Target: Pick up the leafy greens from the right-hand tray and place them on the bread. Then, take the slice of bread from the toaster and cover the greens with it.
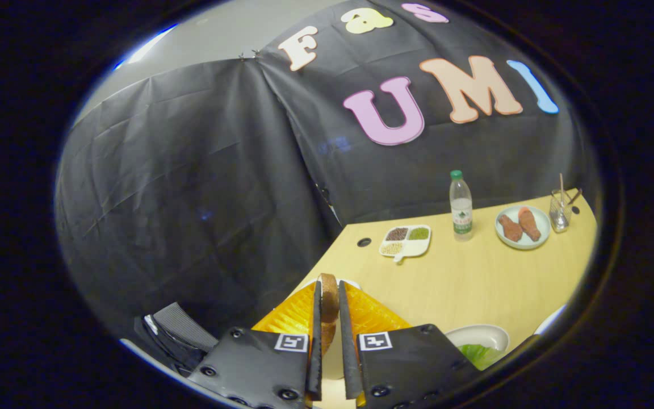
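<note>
Gripper (328, 318) clenched on bread (328, 298), slice held on edge between both fingers, crust top poking just past the tips. Held above the yellow toaster (290, 315), apparently just lifted clear of it. Greens (477, 355) visible in a white dish (483, 335) just right of the fingers; cannot tell whether resting on a lower slice or plain dish, since mostly hidden by the right finger. Further off on the table (474, 278): sectioned tray (406, 240), bottle (461, 205), plate (523, 226) with two brown pieces, glass (560, 211) with sticks.

Risks, as judgement only:
- Thin grip on the slice's faces; could pivot or slip during the tilt from upright to flat.
- Too firm a squeeze; crumbling or tearing of the bread.
- Low swing rightwards; possible knock against toaster or dish rim.
- Off-centre release; greens left half uncovered or pushed out.
</note>
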The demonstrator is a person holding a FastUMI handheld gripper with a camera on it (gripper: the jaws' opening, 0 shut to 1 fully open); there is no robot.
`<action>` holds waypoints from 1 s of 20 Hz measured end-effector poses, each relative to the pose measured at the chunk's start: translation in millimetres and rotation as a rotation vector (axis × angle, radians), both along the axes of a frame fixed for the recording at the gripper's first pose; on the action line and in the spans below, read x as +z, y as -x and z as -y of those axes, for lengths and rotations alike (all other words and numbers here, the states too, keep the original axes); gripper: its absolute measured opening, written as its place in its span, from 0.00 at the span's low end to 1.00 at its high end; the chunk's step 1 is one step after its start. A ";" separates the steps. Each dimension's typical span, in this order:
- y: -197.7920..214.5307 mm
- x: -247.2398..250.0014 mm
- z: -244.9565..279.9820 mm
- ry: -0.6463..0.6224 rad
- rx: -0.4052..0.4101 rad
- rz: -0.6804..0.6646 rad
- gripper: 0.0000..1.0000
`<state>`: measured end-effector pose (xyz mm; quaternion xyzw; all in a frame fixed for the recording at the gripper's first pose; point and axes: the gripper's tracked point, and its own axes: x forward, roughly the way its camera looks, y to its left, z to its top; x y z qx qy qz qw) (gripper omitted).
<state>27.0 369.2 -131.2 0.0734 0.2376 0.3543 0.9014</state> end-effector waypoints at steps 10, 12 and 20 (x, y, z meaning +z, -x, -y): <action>-0.6 -26.1 16.0 -0.089 -0.027 -0.206 0.19; -1.1 -29.0 16.0 -0.120 -0.025 -0.254 0.19; -5.5 -54.1 25.9 -0.184 0.004 -0.491 0.19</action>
